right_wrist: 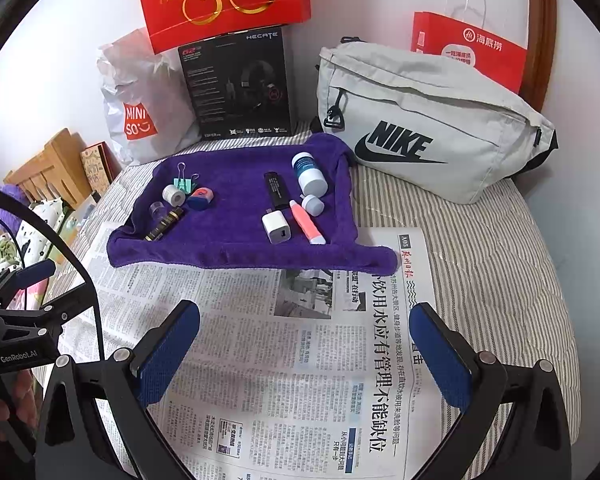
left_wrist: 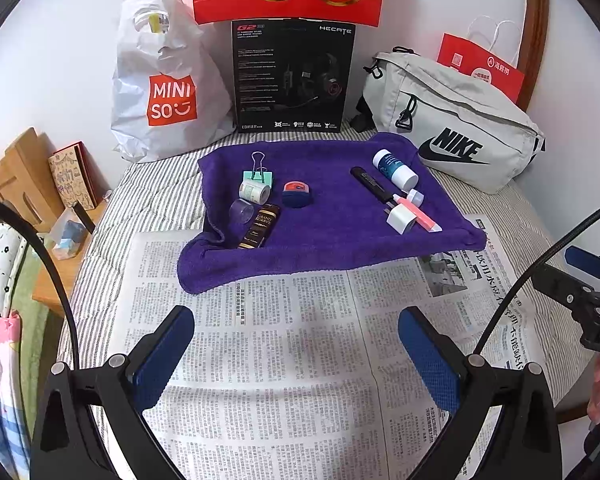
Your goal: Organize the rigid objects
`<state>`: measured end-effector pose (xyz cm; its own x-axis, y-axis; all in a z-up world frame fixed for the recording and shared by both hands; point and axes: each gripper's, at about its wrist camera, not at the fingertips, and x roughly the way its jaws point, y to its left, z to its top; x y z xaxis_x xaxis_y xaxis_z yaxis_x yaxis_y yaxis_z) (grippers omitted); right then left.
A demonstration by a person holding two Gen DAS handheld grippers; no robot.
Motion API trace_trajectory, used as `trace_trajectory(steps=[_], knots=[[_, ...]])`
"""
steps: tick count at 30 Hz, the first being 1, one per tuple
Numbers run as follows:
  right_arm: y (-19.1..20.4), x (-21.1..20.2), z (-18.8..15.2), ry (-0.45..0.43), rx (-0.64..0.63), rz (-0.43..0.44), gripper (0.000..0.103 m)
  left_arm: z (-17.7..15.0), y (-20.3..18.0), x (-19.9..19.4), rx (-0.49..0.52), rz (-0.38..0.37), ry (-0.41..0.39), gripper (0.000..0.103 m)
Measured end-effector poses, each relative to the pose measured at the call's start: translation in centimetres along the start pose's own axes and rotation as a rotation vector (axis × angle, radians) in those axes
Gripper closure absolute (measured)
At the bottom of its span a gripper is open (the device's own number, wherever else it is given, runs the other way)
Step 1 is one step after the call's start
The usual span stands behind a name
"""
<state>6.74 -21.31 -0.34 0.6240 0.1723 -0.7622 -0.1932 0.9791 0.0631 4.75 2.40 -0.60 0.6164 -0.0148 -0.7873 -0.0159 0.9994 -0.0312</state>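
Observation:
A purple towel (left_wrist: 320,248) (right_wrist: 236,252) lies on the bed and carries small items. On its left part sit a green binder clip (left_wrist: 259,174), a tape roll (left_wrist: 254,192), a clear cap (left_wrist: 241,211), a brown Grand Reserve tube (left_wrist: 260,226) and a blue-orange sharpener (left_wrist: 296,194). On its right part lie a white bottle (left_wrist: 394,168), a black stick (left_wrist: 370,184), a white charger (left_wrist: 400,218) and a pink pen (left_wrist: 418,216). My left gripper (left_wrist: 296,354) and right gripper (right_wrist: 304,354) hover open over the newspaper, in front of the towel, with nothing between the fingers.
A newspaper (left_wrist: 284,360) covers the striped bedding in front. Behind the towel stand a Miniso bag (left_wrist: 160,80), a black headset box (left_wrist: 292,76), a grey Nike bag (left_wrist: 452,120) and red paper bags (left_wrist: 480,64). A wooden bedside unit (left_wrist: 24,184) is at the left.

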Motion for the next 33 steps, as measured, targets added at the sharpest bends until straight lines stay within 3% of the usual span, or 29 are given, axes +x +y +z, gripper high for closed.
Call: trace_trajectory(steps=[33], knots=[[0.18, -0.32, -0.23, 0.005, -0.004, -0.010, 0.000, -0.02, 0.10, -0.36, -0.002, -0.008, 0.000, 0.000]])
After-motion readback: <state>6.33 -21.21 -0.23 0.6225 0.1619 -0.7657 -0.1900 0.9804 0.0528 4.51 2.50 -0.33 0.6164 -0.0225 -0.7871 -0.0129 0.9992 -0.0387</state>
